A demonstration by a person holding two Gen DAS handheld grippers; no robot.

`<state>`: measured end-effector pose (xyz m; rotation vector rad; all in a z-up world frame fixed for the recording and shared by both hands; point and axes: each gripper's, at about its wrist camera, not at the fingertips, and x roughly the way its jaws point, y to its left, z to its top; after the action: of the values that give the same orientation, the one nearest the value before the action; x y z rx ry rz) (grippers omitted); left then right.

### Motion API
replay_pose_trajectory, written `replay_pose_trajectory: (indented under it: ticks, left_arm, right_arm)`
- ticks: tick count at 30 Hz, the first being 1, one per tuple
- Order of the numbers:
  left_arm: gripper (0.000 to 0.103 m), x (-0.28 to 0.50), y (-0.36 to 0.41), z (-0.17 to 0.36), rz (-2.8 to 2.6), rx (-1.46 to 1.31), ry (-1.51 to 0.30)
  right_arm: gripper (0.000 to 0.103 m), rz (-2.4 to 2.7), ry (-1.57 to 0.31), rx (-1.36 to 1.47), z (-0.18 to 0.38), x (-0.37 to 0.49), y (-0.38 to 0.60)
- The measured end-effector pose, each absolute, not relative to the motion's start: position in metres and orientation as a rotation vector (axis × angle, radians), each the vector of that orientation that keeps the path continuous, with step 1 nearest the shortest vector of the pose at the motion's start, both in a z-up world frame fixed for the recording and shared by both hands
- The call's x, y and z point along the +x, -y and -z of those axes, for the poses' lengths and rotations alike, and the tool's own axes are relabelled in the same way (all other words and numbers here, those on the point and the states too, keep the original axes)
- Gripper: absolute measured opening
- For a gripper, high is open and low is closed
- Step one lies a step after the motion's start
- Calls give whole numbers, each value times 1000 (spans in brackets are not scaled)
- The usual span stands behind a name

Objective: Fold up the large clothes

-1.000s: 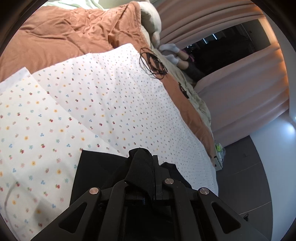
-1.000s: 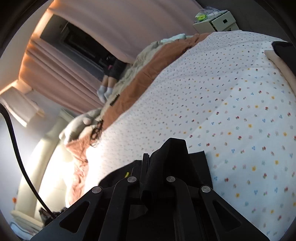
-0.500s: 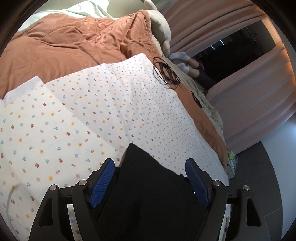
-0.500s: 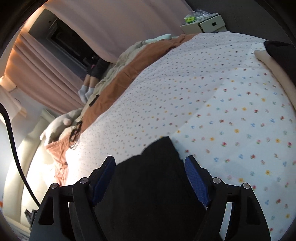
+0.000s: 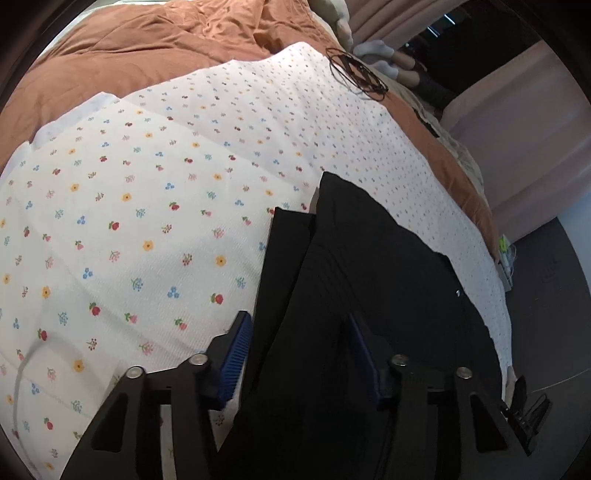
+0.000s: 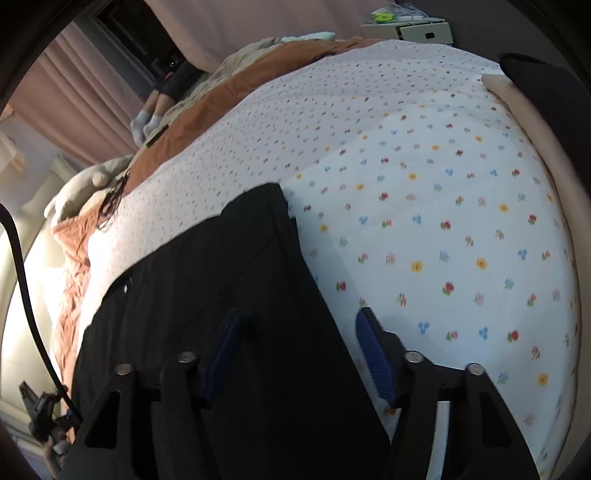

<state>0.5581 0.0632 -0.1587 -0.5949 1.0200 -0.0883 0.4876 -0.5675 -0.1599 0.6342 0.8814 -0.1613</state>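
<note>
A black garment (image 5: 369,280) lies folded on the white flowered sheet (image 5: 147,206) of a bed. It also shows in the right wrist view (image 6: 207,280). My left gripper (image 5: 299,354) is open, its blue pads apart above the garment's near left edge. My right gripper (image 6: 295,350) is open too, its pads straddling the garment's near right edge. Neither grips the cloth.
An orange-brown duvet (image 5: 147,44) lies at the head of the bed, with a coiled black cable (image 5: 356,75) on the sheet. A person's socked feet (image 6: 146,122) rest by the curtains. A small bedside cabinet (image 6: 417,31) stands past the bed. Another dark cloth (image 6: 535,85) lies at the right.
Both grippers were shut on the black garment a second ago. They have let go, opened, and the garment now lies flat on the sheet.
</note>
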Motion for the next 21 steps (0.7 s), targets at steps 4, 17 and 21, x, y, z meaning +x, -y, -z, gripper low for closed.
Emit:
replay_pose_trajectory:
  ticks: [4, 17, 21]
  left_arm:
    - [9, 560, -61, 159, 97, -587, -1001]
    - [5, 568, -63, 154, 33, -588, -1012]
    - [12, 553, -70, 144, 46, -604, -1016]
  right_arm:
    - [10, 118, -857, 598, 159, 488, 559]
    - [10, 146, -869, 532, 152, 514, 549]
    - [31, 152, -879, 577, 144, 504, 551]
